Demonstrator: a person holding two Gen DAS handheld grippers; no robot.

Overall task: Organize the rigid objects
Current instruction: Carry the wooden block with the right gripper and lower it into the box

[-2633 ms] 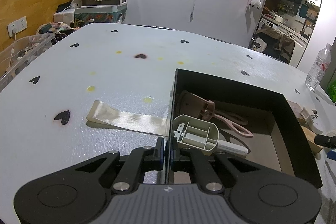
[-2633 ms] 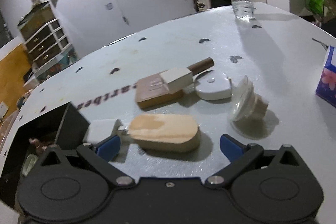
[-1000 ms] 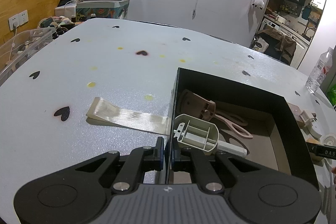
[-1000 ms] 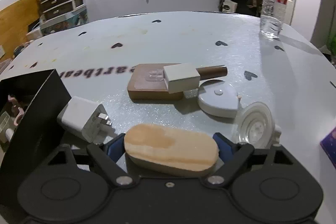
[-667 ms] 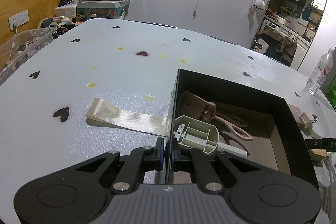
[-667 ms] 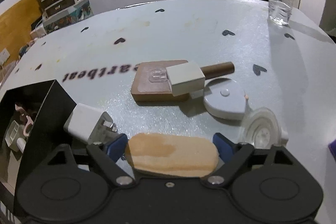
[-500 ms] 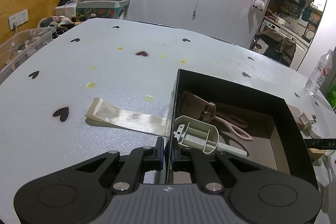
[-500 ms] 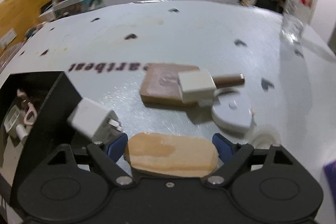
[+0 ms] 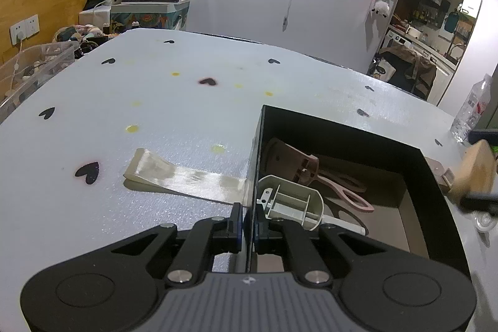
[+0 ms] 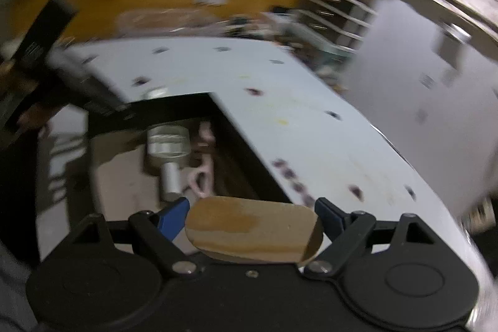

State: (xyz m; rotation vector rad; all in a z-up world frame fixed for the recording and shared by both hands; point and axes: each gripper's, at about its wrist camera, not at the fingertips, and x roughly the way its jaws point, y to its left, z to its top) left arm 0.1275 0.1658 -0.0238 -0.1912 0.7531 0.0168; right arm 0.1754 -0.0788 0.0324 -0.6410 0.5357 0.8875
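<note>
Gripping wooden block (image 10: pixel 252 227), box (image 9: pixel 339 126) beneath.

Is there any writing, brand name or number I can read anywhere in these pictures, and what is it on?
None is readable.
Water bottle label: red and white, too small to read.
Dark print on the table: blurred, unreadable.

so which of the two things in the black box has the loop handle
The pink tool, lying toward the far wall of the black box. The grey-green scoop-like piece beside it ends in a straight white stub instead.
</note>
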